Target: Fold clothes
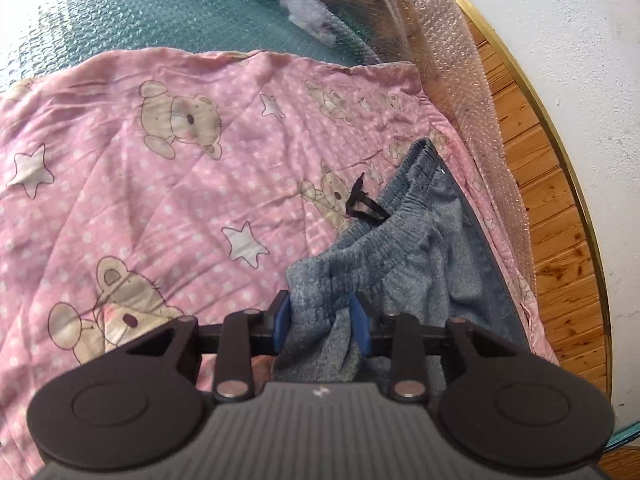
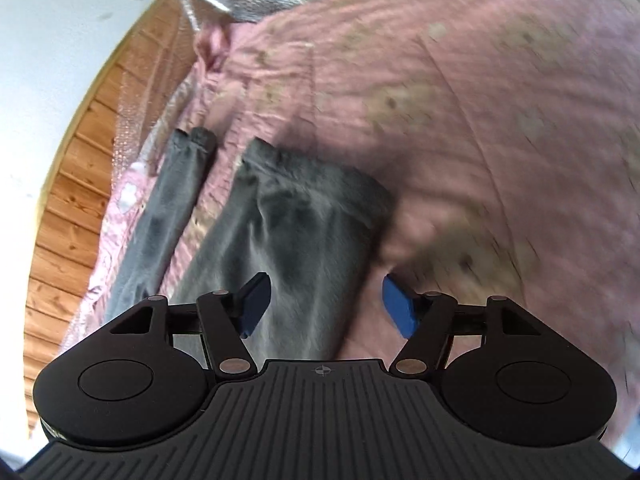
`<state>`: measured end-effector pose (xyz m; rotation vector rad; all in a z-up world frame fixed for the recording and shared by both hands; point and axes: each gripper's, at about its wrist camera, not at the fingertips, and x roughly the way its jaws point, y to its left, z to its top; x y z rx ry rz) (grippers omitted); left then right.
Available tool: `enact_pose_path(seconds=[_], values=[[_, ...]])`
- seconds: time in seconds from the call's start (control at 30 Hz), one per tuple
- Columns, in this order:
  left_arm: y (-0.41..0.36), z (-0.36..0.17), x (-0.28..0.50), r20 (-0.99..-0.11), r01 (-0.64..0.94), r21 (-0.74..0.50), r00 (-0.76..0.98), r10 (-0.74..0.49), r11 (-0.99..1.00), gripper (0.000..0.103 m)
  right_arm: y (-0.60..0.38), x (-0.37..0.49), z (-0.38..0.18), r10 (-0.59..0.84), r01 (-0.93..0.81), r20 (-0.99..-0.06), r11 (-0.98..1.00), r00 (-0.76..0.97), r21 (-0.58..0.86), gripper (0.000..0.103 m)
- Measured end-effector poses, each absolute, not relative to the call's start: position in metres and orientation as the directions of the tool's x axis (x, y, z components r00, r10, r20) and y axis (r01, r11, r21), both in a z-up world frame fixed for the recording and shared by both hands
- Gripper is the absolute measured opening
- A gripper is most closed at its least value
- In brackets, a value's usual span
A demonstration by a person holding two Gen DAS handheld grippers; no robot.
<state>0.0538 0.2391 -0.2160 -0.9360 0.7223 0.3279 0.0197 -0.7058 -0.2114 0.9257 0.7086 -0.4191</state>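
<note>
Nearest the left wrist camera, your left hand-held gripper (image 1: 320, 322) is clenched on a bunched fold of the grey pants (image 1: 400, 248), its blue pads (image 1: 362, 322) pressing the cloth from both sides close to the waistband. That elastic waistband (image 1: 404, 196) curves away from the gripper toward the upper right, and a black drawstring (image 1: 362, 204) pokes out of it onto the pink sheet (image 1: 160, 184). The sheet, printed with bears and stars, covers most of the surface. Beyond its far edge lies a teal mat (image 1: 140, 12) under bubble wrap (image 1: 452, 60). A wood floor (image 1: 556, 216) and a white wall (image 1: 580, 60) show at the right.

From the right wrist camera, your right hand-held gripper (image 2: 326, 308) is released, its blue pads (image 2: 396, 308) standing wide apart. Grey pants (image 2: 288, 232) lie under and between them, but the pads do not press the cloth. Two legs (image 2: 168, 208) stretch away toward the upper left, lying apart on the pink sheet (image 2: 480, 120), with their cuffs near its far edge. This view is blurred, so the sheet's print is only smudges. Wood floor (image 2: 76, 208) runs along the left.
</note>
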Motion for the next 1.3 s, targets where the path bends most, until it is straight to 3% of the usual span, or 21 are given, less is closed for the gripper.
enact_pose_path(seconds=[0.03,0.07,0.13,0.17,0.33,0.63,0.7,0.73,0.8,0.9,1.03,1.13,1.23,1.27,1.3], values=[[0.235,-0.214,0.058,-0.703,-0.551,-0.587,0.71,-0.037,0.594,0.025,-0.707,0.026,-0.21,-0.036,0.603,-0.712,0.564,0.701,0.565,0.048],[0.233,-0.211,0.062,-0.715,-0.554,-0.565,0.699,-0.028,0.612,0.013,-0.708,0.034,-0.209,-0.035,0.607,-0.728,0.58,0.685,0.543,0.026],[0.235,-0.201,0.061,-0.721,-0.568,-0.563,0.692,-0.021,0.6,0.012,-0.711,0.05,-0.206,-0.04,0.614,-0.758,0.614,0.651,0.495,0.003],[0.24,-0.193,0.054,-0.716,-0.578,-0.575,0.698,-0.015,0.579,0.012,-0.712,0.056,-0.199,-0.055,0.619,-0.771,0.634,0.634,0.464,0.0],[0.268,-0.165,0.006,-0.746,-0.617,-0.564,0.666,-0.017,0.549,0.011,-0.729,0.042,-0.165,-0.082,0.625,-0.773,0.644,0.63,0.441,0.0],[0.257,-0.189,-0.011,-0.832,-0.669,-0.408,0.552,0.049,0.622,0.015,-0.737,0.039,-0.199,-0.09,0.654,-0.85,0.682,0.519,0.328,0.0],[0.257,-0.181,-0.02,-0.823,-0.678,-0.402,0.562,0.082,0.615,0.026,-0.736,0.037,-0.19,-0.139,0.671,-0.852,0.684,0.505,0.287,0.011],[0.258,-0.176,-0.026,-0.817,-0.688,-0.399,0.566,0.105,0.606,0.027,-0.734,0.035,-0.181,-0.192,0.687,-0.848,0.684,0.495,0.246,0.029],[0.263,-0.162,-0.041,-0.802,-0.713,-0.396,0.576,0.161,0.578,0.03,-0.728,0.029,-0.159,-0.3,0.719,-0.823,0.672,0.482,0.176,0.035],[0.267,-0.141,-0.047,-0.75,-0.677,-0.45,0.641,0.166,0.582,0.03,-0.704,0.025,-0.127,-0.418,0.717,-0.749,0.688,0.514,0.108,0.032],[0.24,-0.136,-0.009,-0.704,-0.483,-0.518,0.71,-0.031,0.706,0.03,-0.666,0.045,-0.118,-0.348,0.578,-0.701,0.809,0.623,0.112,0.032],[0.216,-0.154,0.018,-0.734,-0.407,-0.501,0.667,-0.125,0.764,0.03,-0.657,0.061,-0.141,-0.195,0.462,-0.739,0.869,0.644,0.174,0.03],[0.211,-0.184,0.025,-0.802,-0.457,-0.444,0.587,-0.114,0.771,0.03,-0.676,0.066,-0.184,-0.258,0.502,-0.839,0.865,0.478,0.02,0.028],[0.214,-0.194,0.022,-0.823,-0.488,-0.423,0.56,-0.098,0.764,0.02,-0.687,0.062,-0.196,-0.295,0.531,-0.855,0.847,0.427,-0.027,0.013],[0.219,-0.199,0.016,-0.824,-0.501,-0.427,0.558,-0.095,0.753,0.016,-0.695,0.055,-0.195,-0.311,0.554,-0.841,0.833,0.443,-0.016,0.006]])
